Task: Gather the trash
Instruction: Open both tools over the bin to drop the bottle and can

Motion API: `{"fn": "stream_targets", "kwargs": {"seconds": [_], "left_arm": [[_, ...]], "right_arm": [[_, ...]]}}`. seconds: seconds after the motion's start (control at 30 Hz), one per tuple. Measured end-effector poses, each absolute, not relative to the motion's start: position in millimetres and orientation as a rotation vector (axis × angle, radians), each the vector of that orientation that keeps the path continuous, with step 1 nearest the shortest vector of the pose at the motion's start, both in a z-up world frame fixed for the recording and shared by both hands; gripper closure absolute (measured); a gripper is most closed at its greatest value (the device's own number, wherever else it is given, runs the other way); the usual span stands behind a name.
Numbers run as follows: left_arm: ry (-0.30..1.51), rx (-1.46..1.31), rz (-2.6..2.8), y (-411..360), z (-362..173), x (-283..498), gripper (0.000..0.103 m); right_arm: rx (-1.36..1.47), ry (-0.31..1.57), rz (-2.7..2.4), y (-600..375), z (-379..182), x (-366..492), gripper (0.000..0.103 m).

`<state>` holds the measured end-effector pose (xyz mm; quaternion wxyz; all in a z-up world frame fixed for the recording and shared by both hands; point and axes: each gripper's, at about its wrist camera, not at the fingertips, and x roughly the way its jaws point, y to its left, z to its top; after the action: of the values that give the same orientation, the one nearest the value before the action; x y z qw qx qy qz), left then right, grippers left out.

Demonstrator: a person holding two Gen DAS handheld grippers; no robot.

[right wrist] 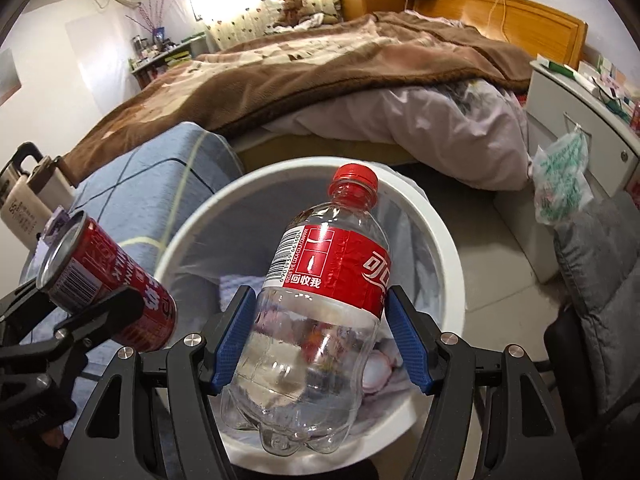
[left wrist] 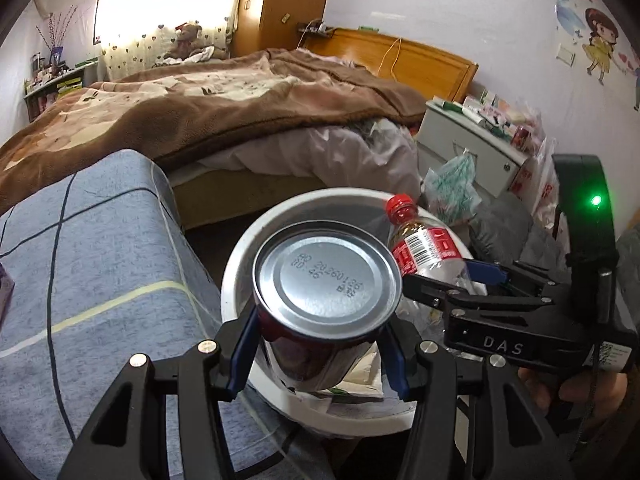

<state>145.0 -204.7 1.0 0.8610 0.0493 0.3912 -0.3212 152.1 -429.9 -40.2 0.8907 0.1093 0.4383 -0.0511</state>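
— Left wrist view first: what's that gripper got?

— The left gripper [left wrist: 320, 344] is clamped on a red can [left wrist: 326, 300], blue pads pressing both sides, silver bottom end facing the camera. The can hangs over the near left part of the white bin [left wrist: 240, 256], inside the line of its rim.

— And the other hand?

— The right gripper [right wrist: 320, 332] squeezes a clear plastic bottle [right wrist: 320, 320] with a red label and red cap, pads on its lower body just under the label. The bottle tilts, cap toward the far rim, body over the bin's open mouth. In the right wrist view you can see paper and wrappers already lying inside.

— How close are the two tools?

— Side by side. From the left camera, the right gripper [left wrist: 452, 284] sits just right of the can, its finger nearly at the can's edge. From the right camera, the can [right wrist: 108, 280] and the left gripper [right wrist: 80, 312] are at the left, just beside the bin's left rim.

— Room around the bin?

— Tight on the left: a blue checked cushion [left wrist: 88, 264] stands right against the rim. The bed [right wrist: 360, 80] with its brown blanket runs along the far side. To the right there's open floor [right wrist: 504, 240], then a grey padded thing [right wrist: 600, 280], a plastic bag [right wrist: 560, 184] and a white cabinet [left wrist: 472, 148].
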Motion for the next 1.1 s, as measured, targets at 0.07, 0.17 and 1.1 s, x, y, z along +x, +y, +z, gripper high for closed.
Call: {"fn": "stream_targets", "kwargs": {"seconds": [0.07,0.17,1.1], "left_arm": [[0.807,0.131,-0.667,-209,0,142,0.047],[0.821,0.114,-0.678,-211,-1,144,0.047],[0.72,0.031,-0.579,-144,27,135,0.036]], "right_arm": [[0.225,0.916,-0.113,-432,-42,153,0.036],[0.222,0.929,-0.122,-435,-46,154,0.036],[0.242,0.806,-0.111,-401,-12,138,0.036]]}}
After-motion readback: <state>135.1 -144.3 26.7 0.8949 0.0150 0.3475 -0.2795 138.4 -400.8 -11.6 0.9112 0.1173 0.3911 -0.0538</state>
